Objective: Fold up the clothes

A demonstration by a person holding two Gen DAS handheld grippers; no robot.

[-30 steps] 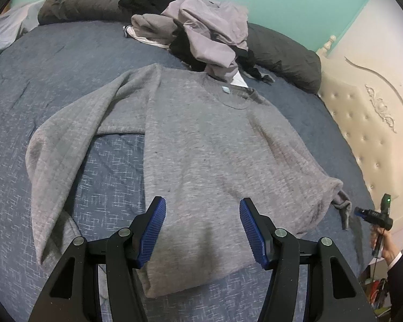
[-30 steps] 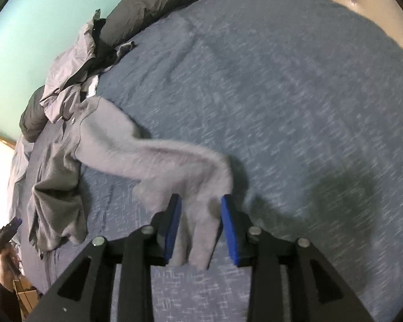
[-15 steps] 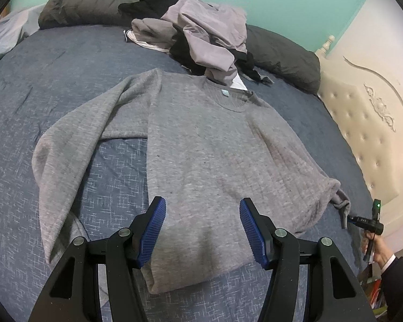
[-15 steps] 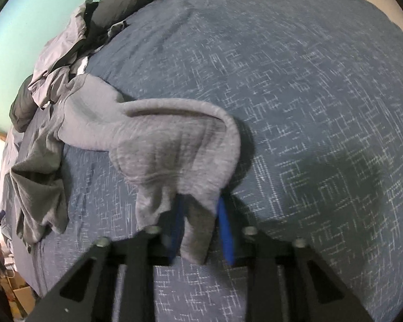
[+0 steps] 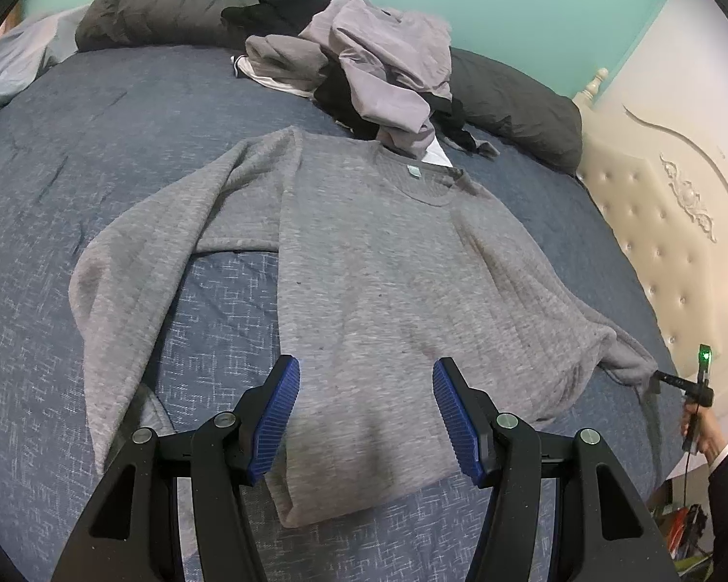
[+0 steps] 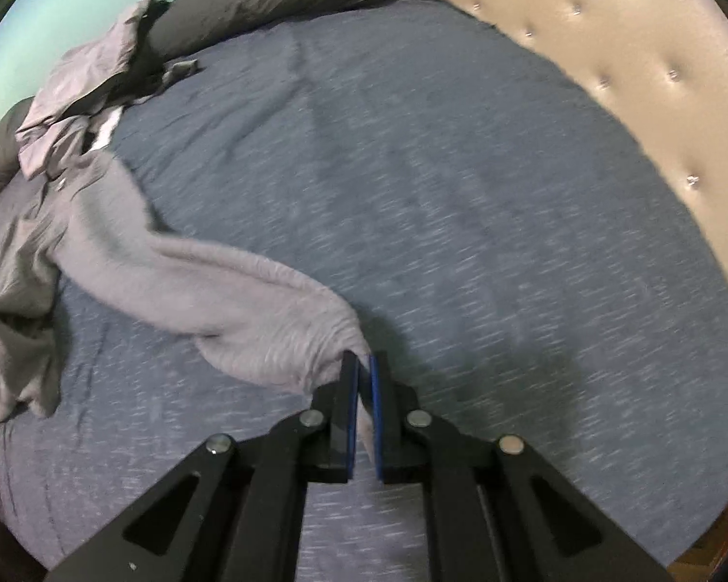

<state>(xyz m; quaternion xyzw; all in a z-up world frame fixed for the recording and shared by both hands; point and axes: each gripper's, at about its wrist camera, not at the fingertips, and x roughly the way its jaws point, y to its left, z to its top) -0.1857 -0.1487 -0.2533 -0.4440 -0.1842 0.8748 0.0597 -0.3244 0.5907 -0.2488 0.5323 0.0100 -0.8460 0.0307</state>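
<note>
A grey long-sleeved sweater [image 5: 373,266] lies flat on the blue bed cover, neck away from me. Its left sleeve [image 5: 121,281] bends down toward the near side. My left gripper [image 5: 366,412] is open and empty, hovering over the sweater's hem. My right gripper [image 6: 361,378] is shut on the cuff of the right sleeve [image 6: 247,310] and holds it a little above the bed, pulled out to the side. In the left wrist view that gripper [image 5: 689,383] shows small at the far right, at the sleeve's end.
A pile of grey and black clothes [image 5: 364,58] lies past the sweater's neck, with dark pillows [image 5: 514,106] behind. A cream tufted headboard [image 5: 670,223] runs along the right. The bed cover [image 6: 461,169] spreads wide beyond the held sleeve.
My right gripper has closed on the sleeve cuff and drawn the sleeve out straighter. My left gripper stayed open and drifted slightly over the hem.
</note>
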